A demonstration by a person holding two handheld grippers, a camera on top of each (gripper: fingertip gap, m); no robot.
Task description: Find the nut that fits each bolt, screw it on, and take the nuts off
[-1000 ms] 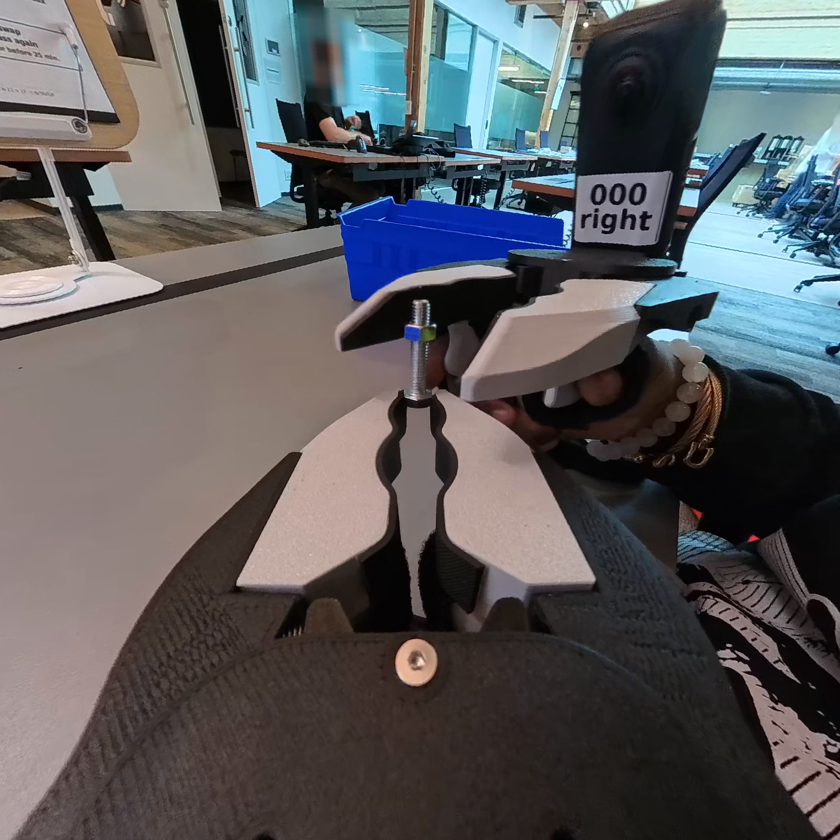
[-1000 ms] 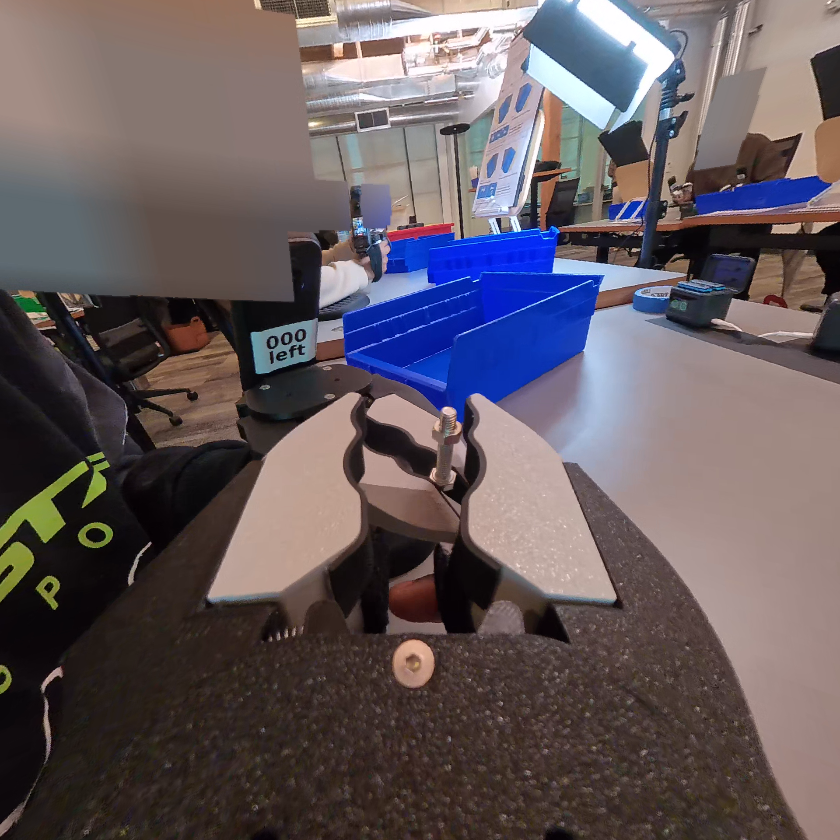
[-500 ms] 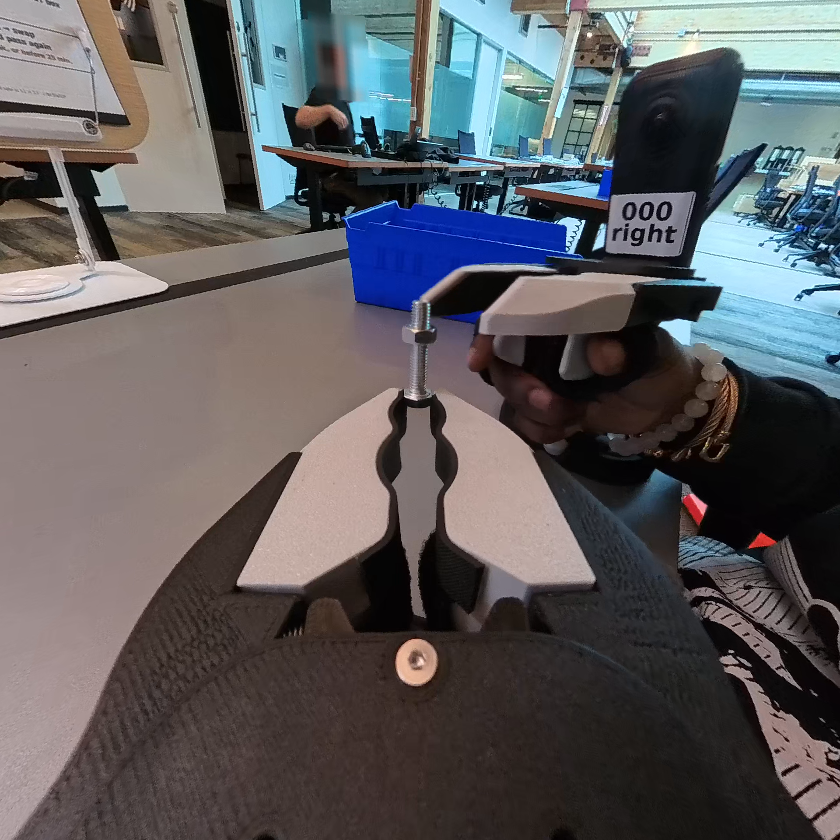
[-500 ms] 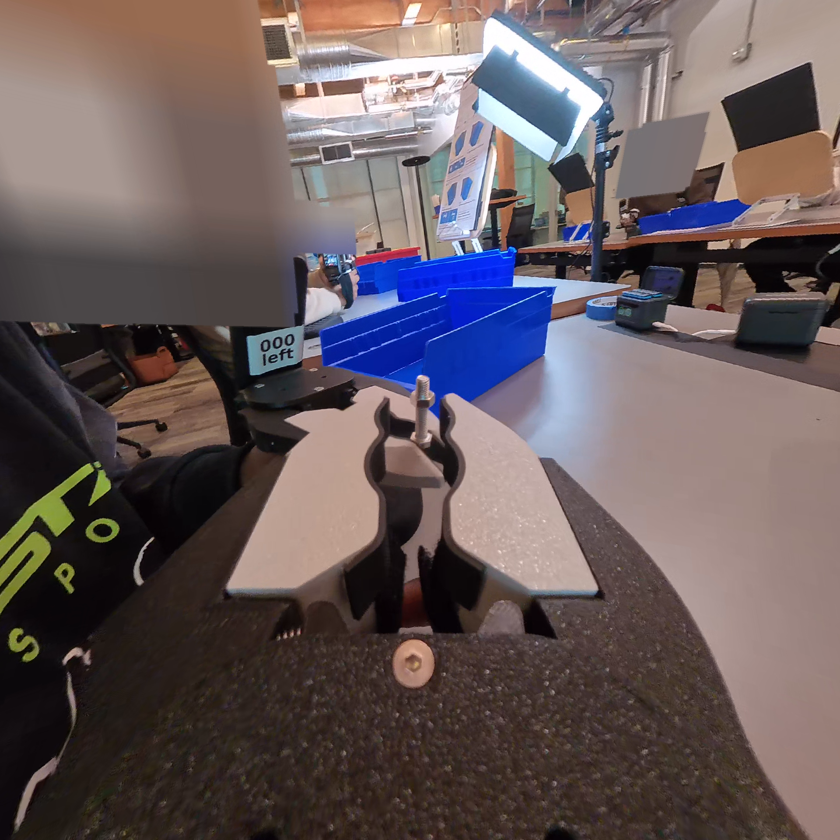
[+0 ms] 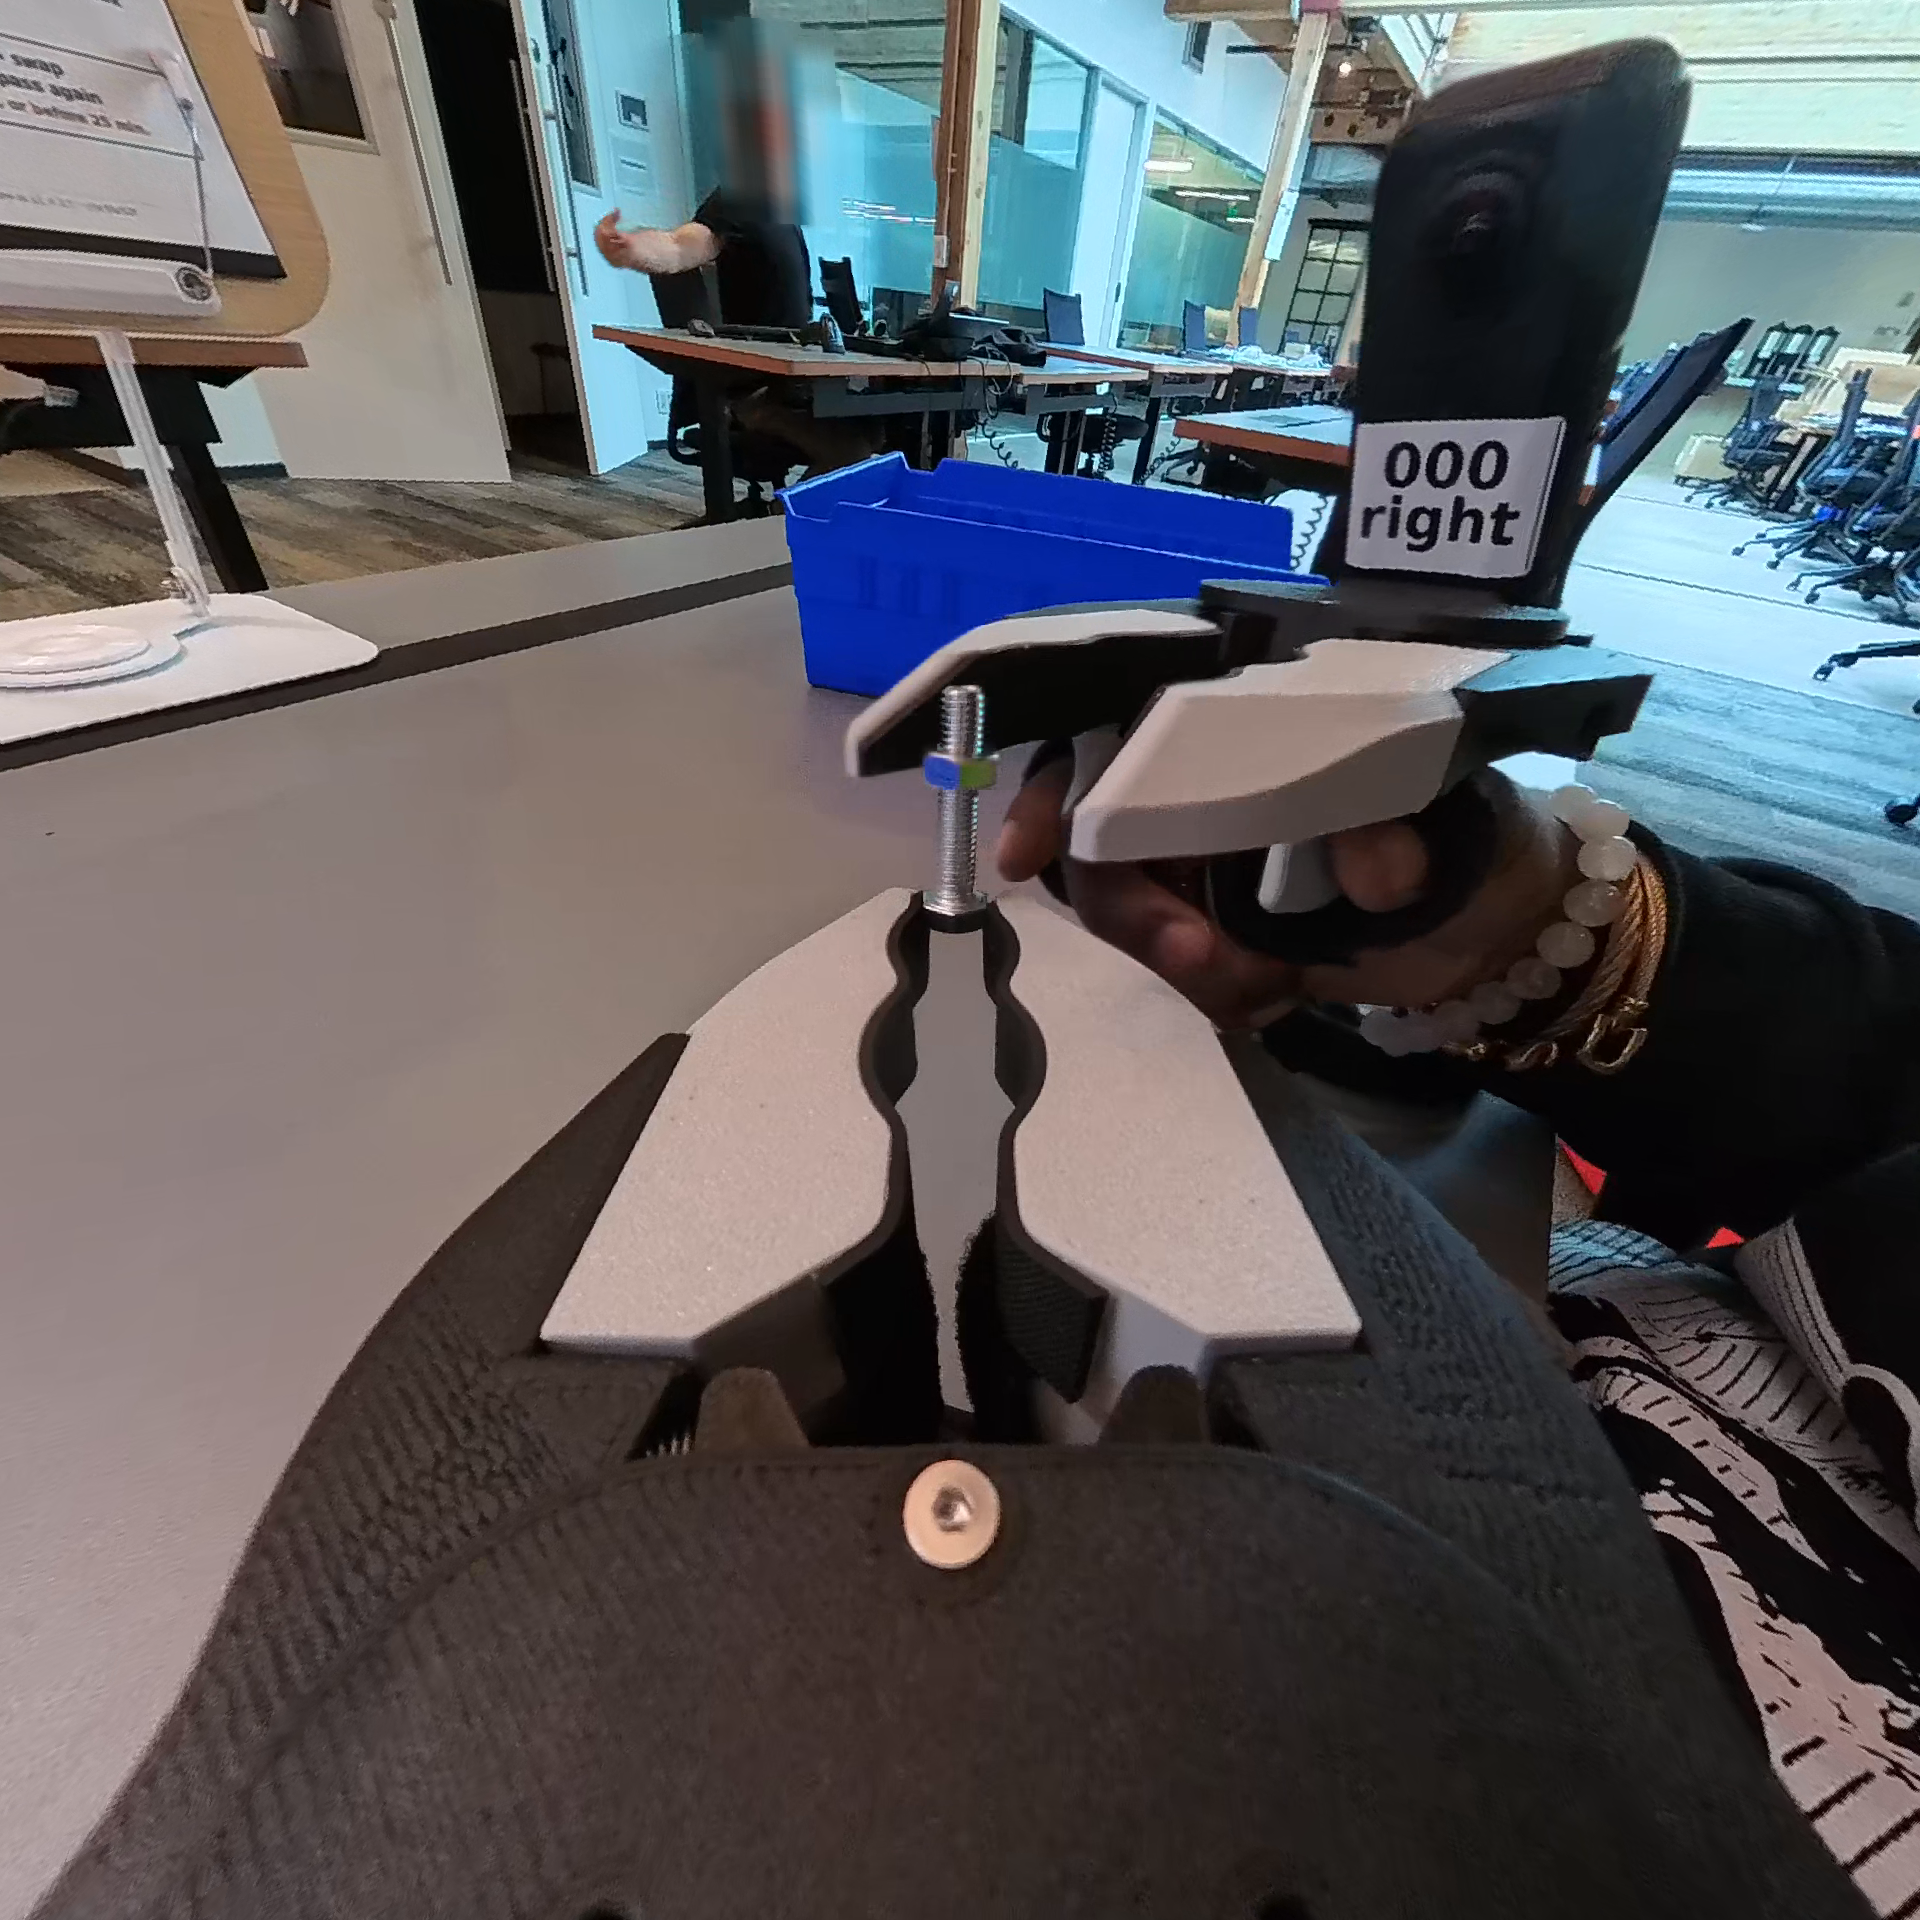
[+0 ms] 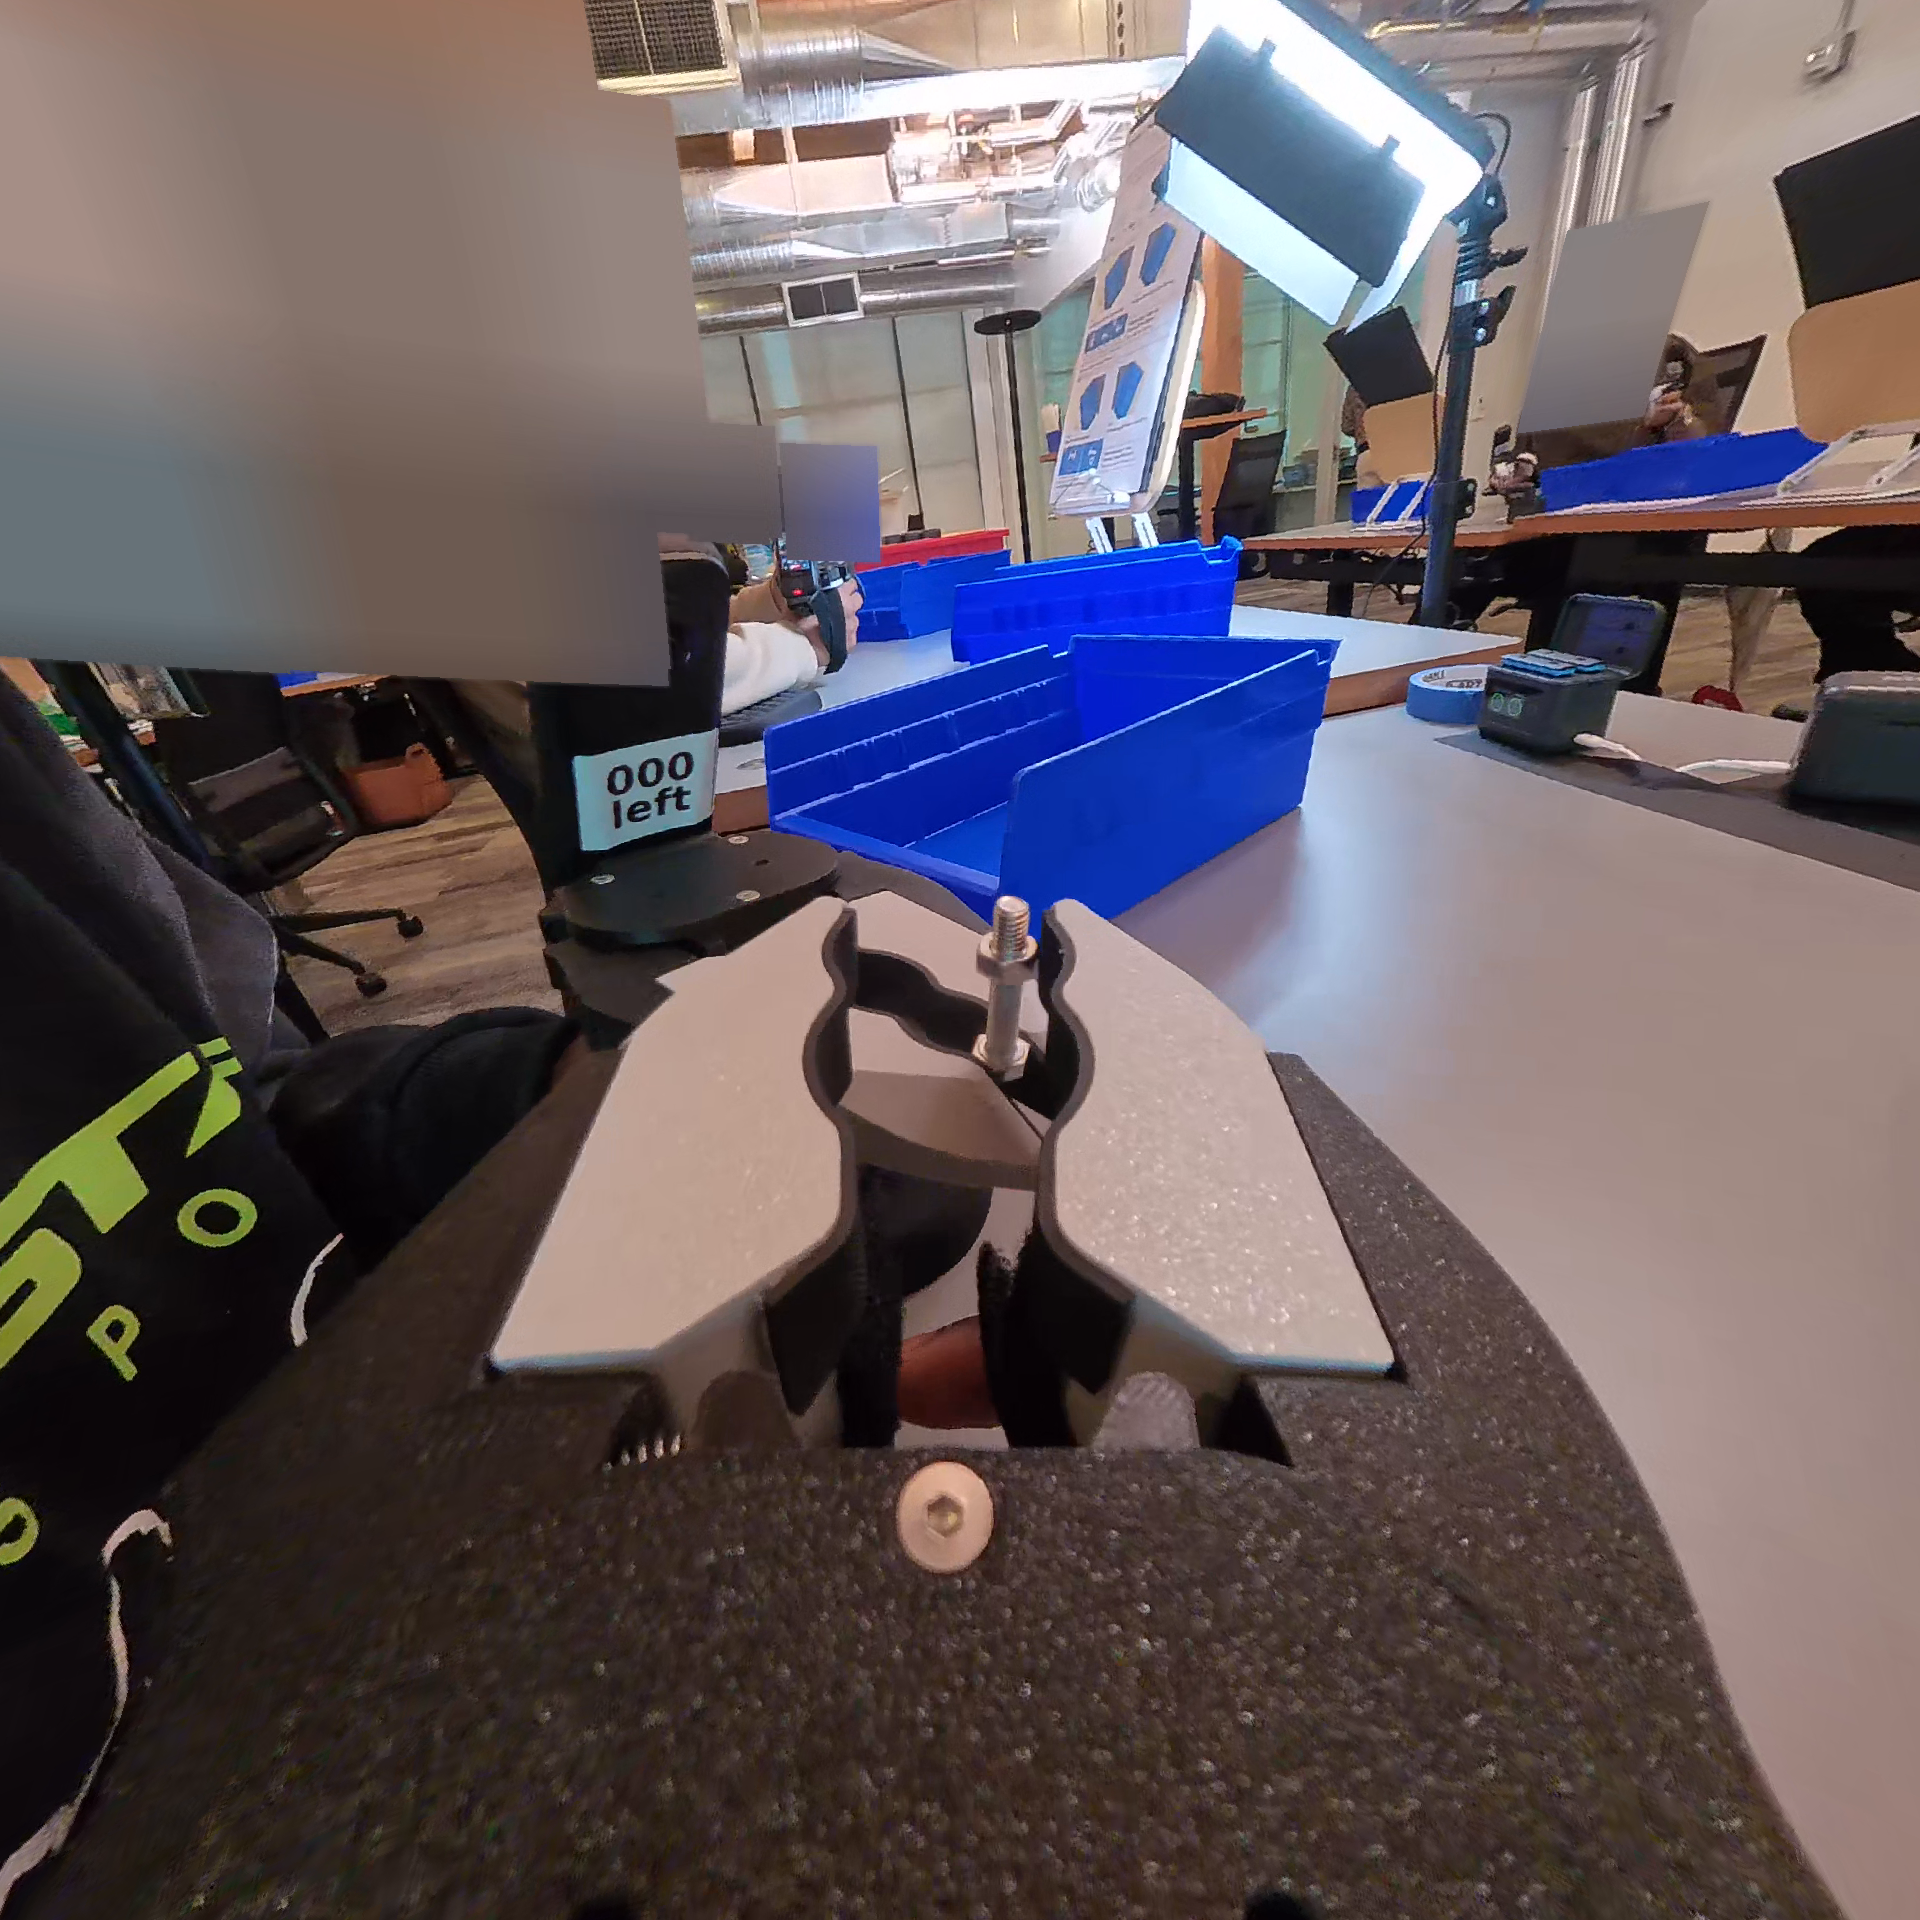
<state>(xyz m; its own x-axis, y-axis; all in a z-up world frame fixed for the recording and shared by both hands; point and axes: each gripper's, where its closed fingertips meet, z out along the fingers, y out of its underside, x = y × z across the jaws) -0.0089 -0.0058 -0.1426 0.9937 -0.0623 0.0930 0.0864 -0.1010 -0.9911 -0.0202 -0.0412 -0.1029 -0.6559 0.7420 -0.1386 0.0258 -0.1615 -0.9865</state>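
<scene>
A blue plastic bin [image 6: 1049,769], long, open-topped and ribbed along its inner walls, sits on the smooth grey table [image 5: 364,935] just beyond the bolt; the part of its floor that shows is bare. Further blue bins [image 6: 1091,603] stand on a table behind it.

The threaded steel bolt [image 5: 961,821] stands upright in front of the bin, its hexagonal head pinched between the tips of the left gripper [image 5: 958,914], whose grainy grey fingers with wavy black inner edges are closed on it. A small hexagonal nut [image 5: 961,771] sits on the thread near the top of the bolt.

The right gripper [image 6: 945,935], held side-on above the left one, has its jaws spread around the upper bolt; one finger lies just beside the nut, the other stands clear of it, and nothing is clamped. Both tools have rough black foam-like bodies. A hand [image 5: 1247,935] wearing pale beads and a gold bangle holds the right one.
</scene>
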